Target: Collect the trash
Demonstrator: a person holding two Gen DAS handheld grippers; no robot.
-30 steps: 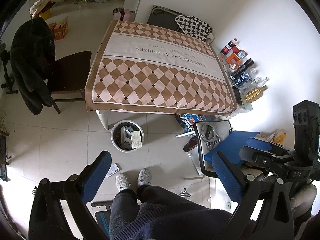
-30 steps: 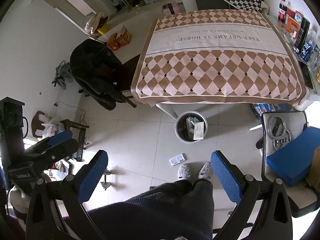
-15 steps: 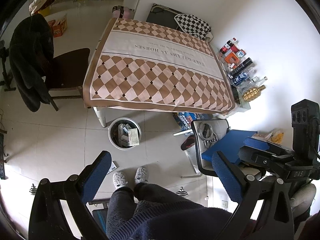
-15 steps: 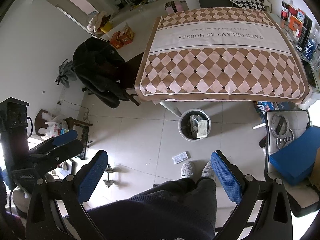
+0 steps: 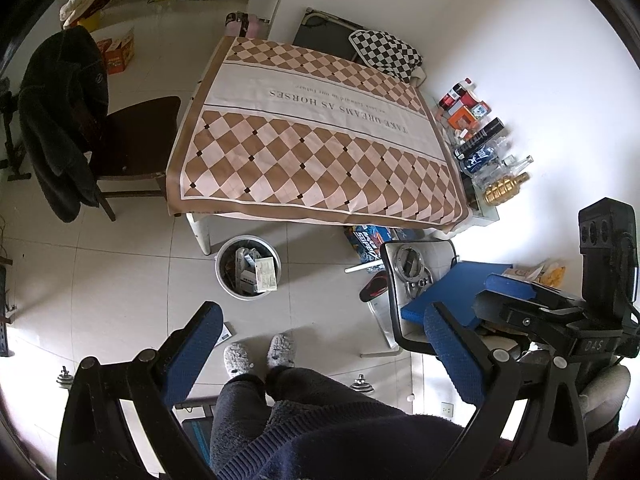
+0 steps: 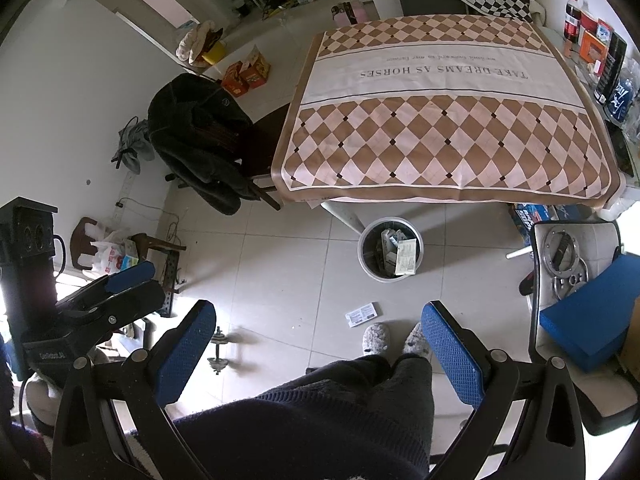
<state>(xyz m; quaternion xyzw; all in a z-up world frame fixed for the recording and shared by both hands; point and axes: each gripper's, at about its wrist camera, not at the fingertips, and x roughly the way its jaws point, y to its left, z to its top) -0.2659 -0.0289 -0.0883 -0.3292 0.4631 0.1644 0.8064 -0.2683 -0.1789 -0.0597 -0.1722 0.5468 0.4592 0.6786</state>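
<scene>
A flat packet (image 6: 361,314) lies on the floor (image 6: 280,264) just beside the person's slippers (image 6: 376,338), its long axis running left-low to right-high in the right view. In the left view the left gripper (image 5: 322,332) hides most of it. Both grippers, the right (image 6: 318,332) included, hold their fingers wide apart, empty. The bin (image 6: 390,250) stands by the tabletop (image 6: 440,120), its contents hard to make out.

Both wrist views look steeply down from high up, well above the tiled floor (image 5: 120,280), facing past their fingers (image 5: 192,354) toward the surface (image 5: 320,152) far ahead. Left view sits right-shifted; right view left-shifted. Shared: waste bin (image 6: 390,250) beyond fingers (image 6: 452,352), paper scrap (image 6: 362,314), slippers (image 6: 376,338), surface.
</scene>
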